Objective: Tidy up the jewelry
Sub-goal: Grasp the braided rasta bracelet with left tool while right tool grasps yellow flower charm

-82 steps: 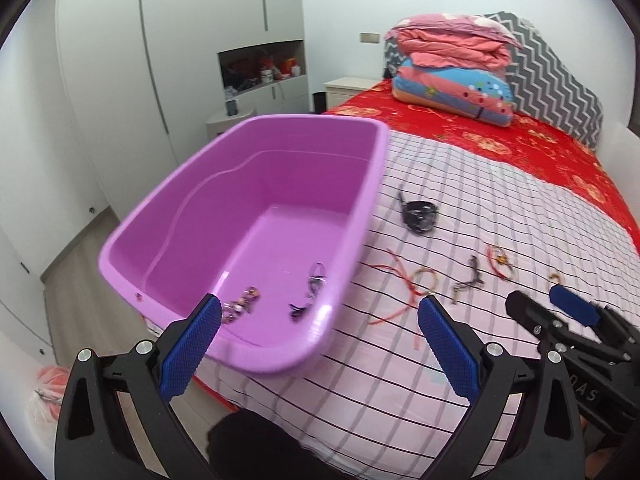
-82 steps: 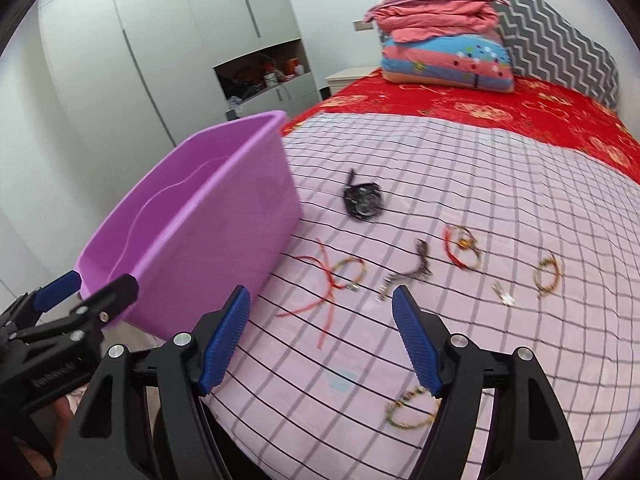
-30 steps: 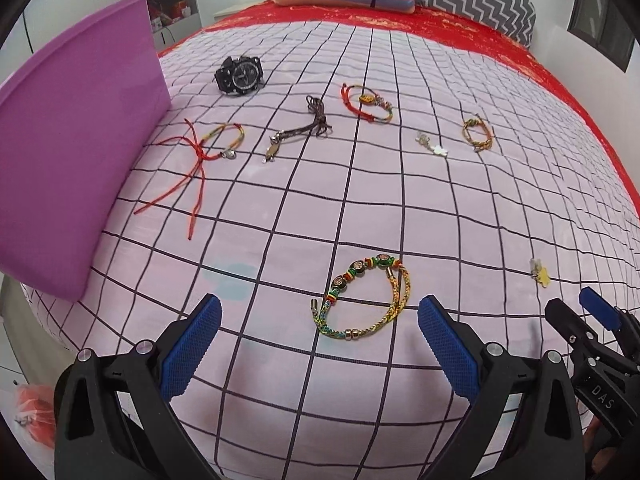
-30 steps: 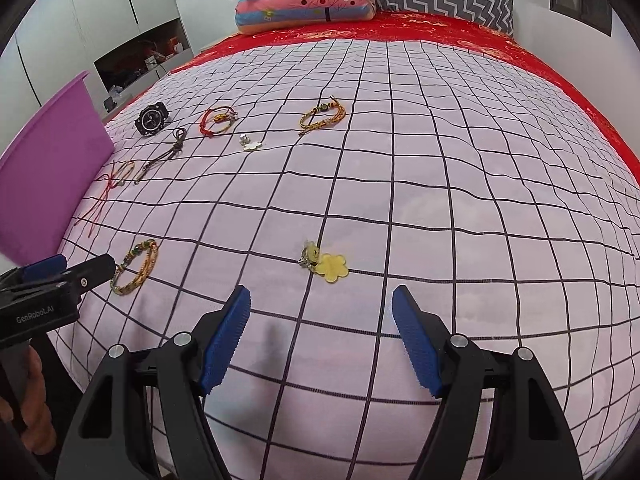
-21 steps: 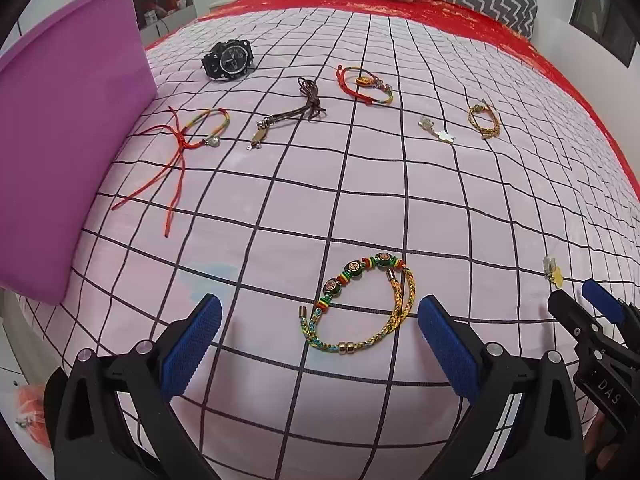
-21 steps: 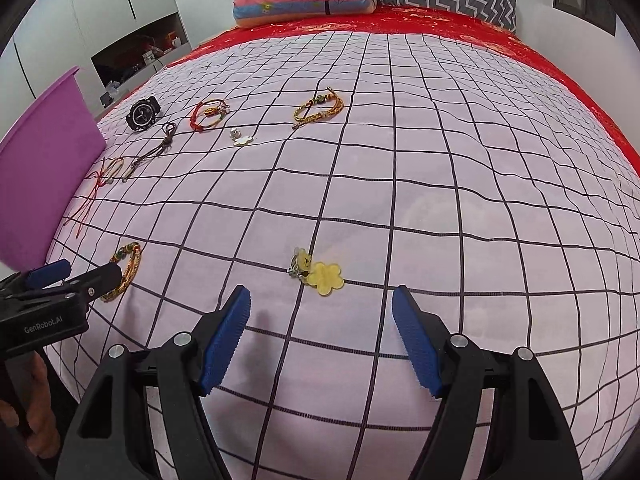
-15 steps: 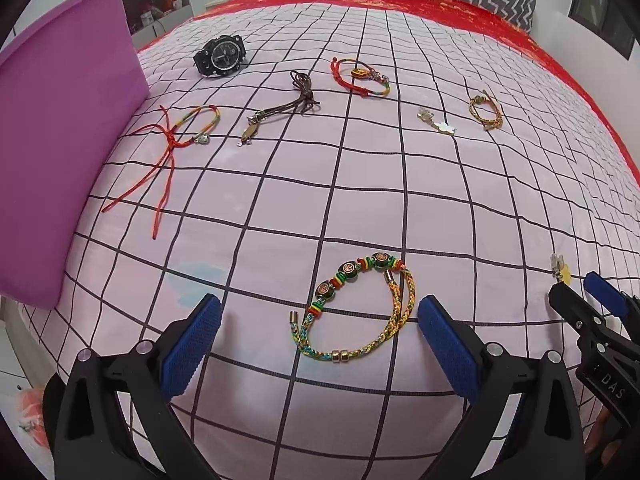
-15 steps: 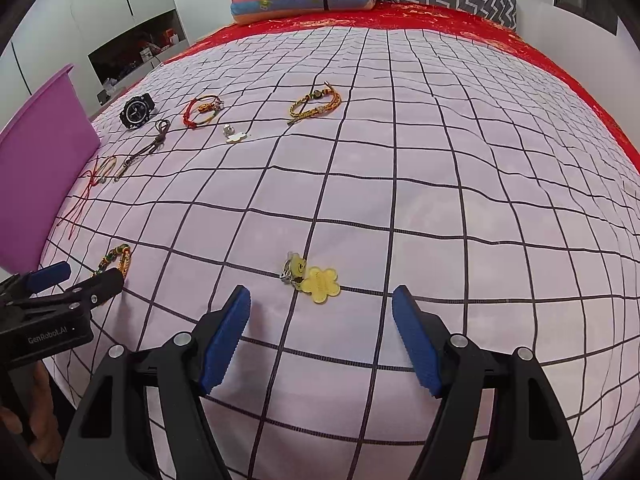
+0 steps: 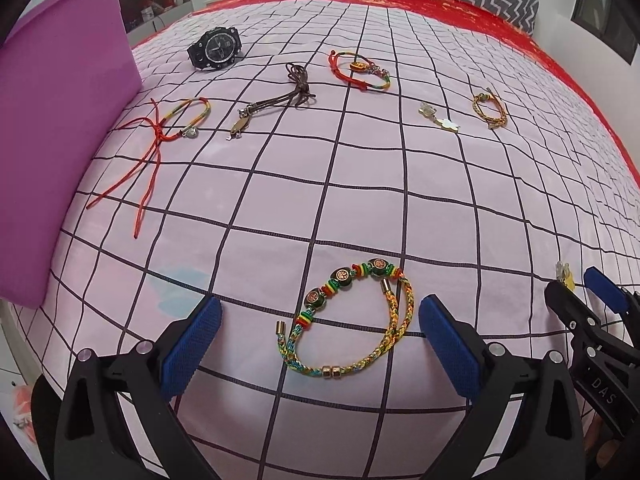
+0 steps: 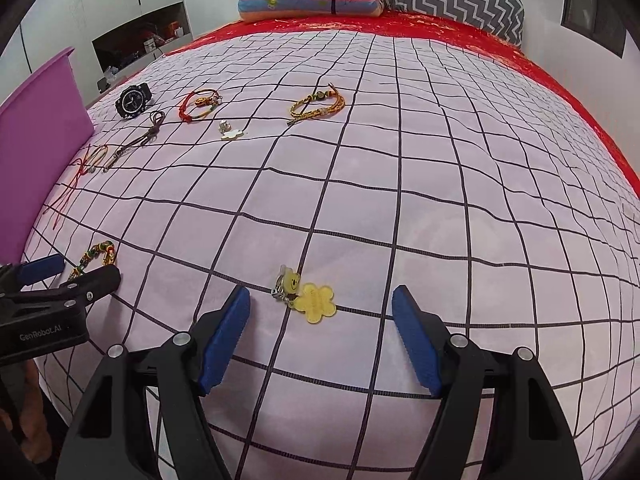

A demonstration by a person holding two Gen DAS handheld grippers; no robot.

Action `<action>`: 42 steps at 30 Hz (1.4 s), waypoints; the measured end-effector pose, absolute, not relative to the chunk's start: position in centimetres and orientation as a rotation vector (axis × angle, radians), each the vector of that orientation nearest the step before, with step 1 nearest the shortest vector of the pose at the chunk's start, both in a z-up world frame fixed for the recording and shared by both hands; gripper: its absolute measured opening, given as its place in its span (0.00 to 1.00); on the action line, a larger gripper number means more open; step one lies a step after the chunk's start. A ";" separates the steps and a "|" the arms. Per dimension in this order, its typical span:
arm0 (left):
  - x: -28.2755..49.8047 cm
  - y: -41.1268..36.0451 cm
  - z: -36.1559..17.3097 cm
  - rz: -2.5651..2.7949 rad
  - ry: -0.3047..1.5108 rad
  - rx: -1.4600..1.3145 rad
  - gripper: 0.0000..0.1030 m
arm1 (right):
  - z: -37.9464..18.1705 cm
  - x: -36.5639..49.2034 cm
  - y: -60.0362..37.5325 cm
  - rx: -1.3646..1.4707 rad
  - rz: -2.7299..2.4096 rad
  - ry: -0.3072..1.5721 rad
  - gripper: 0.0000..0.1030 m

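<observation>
**Both grippers spread wide above jewelry on a checked bedspread**

Left wrist view: the left gripper (image 9: 318, 338) hovers low with its blue pads wide apart, holding nothing. A multicolour beaded bracelet (image 9: 352, 318) lies between them on the pink checked bedspread (image 9: 360, 184). Bare cloth stretches beyond it to a far row of pieces: a black wristwatch (image 9: 216, 48), a brown cord necklace (image 9: 280, 98), a red cord bracelet (image 9: 362, 70), a white flower charm (image 9: 440, 118) and a yellow braided bracelet (image 9: 490, 110). A red string bracelet (image 9: 168, 132) lies just beside the purple plastic tub (image 9: 60, 120), which is cut off at the left edge. At the right, the right gripper (image 9: 580, 300) partly hides a small yellow piece; "DAS" reads on its body.

Right wrist view: the right gripper (image 10: 322, 338) is likewise spread open and empty, with a yellow flower keychain (image 10: 308, 294) lying between its pads. Open bedspread runs right to the red sheet's edge (image 10: 580, 108). The left gripper, low at the left, reads "GenRobot.AI" and covers part of the beaded bracelet.
</observation>
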State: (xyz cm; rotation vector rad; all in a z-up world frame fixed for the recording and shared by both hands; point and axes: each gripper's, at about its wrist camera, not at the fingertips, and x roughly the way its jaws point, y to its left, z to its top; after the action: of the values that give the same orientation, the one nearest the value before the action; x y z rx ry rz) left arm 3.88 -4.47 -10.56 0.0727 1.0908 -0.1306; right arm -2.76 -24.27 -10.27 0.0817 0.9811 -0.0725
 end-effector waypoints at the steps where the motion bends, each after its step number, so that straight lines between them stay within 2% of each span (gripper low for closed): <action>1: 3.9 -4.5 -10.6 -0.129 1.085 0.071 0.95 | -10.3 -2.7 -24.2 0.079 -0.072 0.979 0.68; 6: 3.7 -4.8 -10.7 -0.132 1.063 0.084 0.93 | -10.5 -2.7 -23.6 0.039 -0.065 0.964 0.67; 9: 3.6 -4.5 -10.8 -0.136 1.071 0.044 0.90 | -10.6 -2.5 -23.4 0.034 -0.048 0.975 0.60; 11: 3.3 -4.6 -10.7 -0.134 1.067 0.035 0.86 | -10.5 -2.4 -23.2 0.027 -0.034 0.982 0.52; 12: 3.1 -4.7 -10.6 -0.138 1.062 0.040 0.82 | -10.5 -2.4 -23.0 0.025 -0.025 0.981 0.50; 14: 2.8 -5.2 -10.5 -0.152 1.052 0.054 0.73 | -10.4 -2.5 -22.5 0.009 -0.014 0.973 0.36; 16: 2.5 -5.7 -10.3 -0.171 1.046 0.066 0.60 | -10.4 -2.6 -22.0 -0.010 -0.004 0.967 0.27; 17: 2.4 -6.0 -10.2 -0.178 1.045 0.069 0.57 | -10.5 -2.6 -21.8 -0.014 -0.002 0.964 0.25; 20: 2.2 -6.3 -10.0 -0.211 1.047 0.059 0.38 | -10.4 -2.6 -21.9 -0.002 -0.004 0.960 0.24; 22: 2.1 -6.3 -9.9 -0.237 1.048 0.038 0.18 | -10.3 -2.6 -22.0 0.010 -0.001 0.959 0.24; 24: 2.1 -6.2 -9.8 -0.244 1.051 0.027 0.09 | -10.1 -2.7 -22.1 0.015 0.000 0.961 0.24; 33: 2.5 -5.2 -8.8 -0.361 1.115 -0.075 0.09 | -9.3 -3.1 -22.4 0.059 0.001 0.971 0.23; 42: 2.2 -5.4 -6.7 -0.354 1.074 -0.024 0.09 | -7.9 -3.9 -22.5 0.105 -0.001 0.976 0.23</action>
State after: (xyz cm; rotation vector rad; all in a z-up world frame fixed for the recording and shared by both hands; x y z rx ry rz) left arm 2.16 -5.36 -6.73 -0.0241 1.0737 -0.3539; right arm -3.89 -22.52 -7.89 0.1054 0.9756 -0.0007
